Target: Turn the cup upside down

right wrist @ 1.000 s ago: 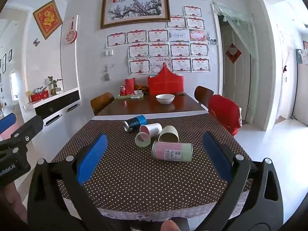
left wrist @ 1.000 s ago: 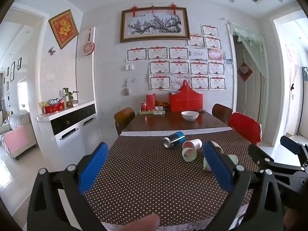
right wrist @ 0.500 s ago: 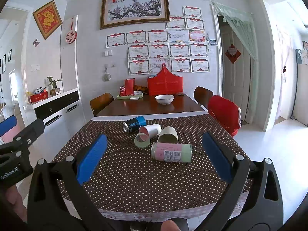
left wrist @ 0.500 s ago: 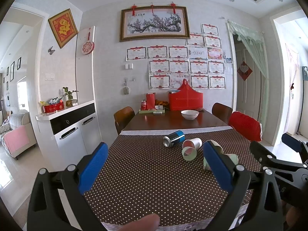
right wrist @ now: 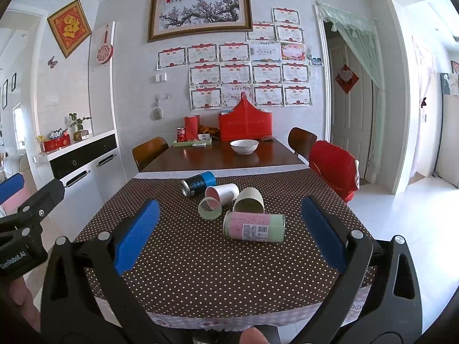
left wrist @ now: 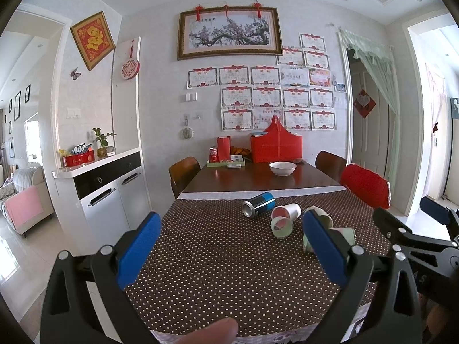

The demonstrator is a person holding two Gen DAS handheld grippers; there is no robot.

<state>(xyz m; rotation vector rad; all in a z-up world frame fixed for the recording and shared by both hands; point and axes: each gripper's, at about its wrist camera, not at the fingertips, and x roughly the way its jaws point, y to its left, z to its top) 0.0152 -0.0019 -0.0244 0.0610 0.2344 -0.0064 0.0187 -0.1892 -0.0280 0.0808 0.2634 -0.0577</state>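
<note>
1. Wide apart, the left gripper (left wrist: 229, 246) hovers at the dotted tablecloth (right wrist: 200, 272) edge, holding nothing.
2. Mid-table, a white cup (right wrist: 222, 193) lies sideways among a blue can (right wrist: 198, 183), beige cup (right wrist: 249, 200) and pink-green canister (right wrist: 254, 226).
3. Rightward, the right gripper (right wrist: 231, 236) gapes, empty.

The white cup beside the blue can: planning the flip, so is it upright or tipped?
Tipped. The white cup lies on its side on the dotted tablecloth, pink inside facing the camera.

Near worktop (right wrist: 200, 272) bare, clutter mid-table
Label canister (right wrist: 254, 226) lies across front of cups (right wrist: 249, 200); blue can (right wrist: 198, 183) behind; sides open.
</note>
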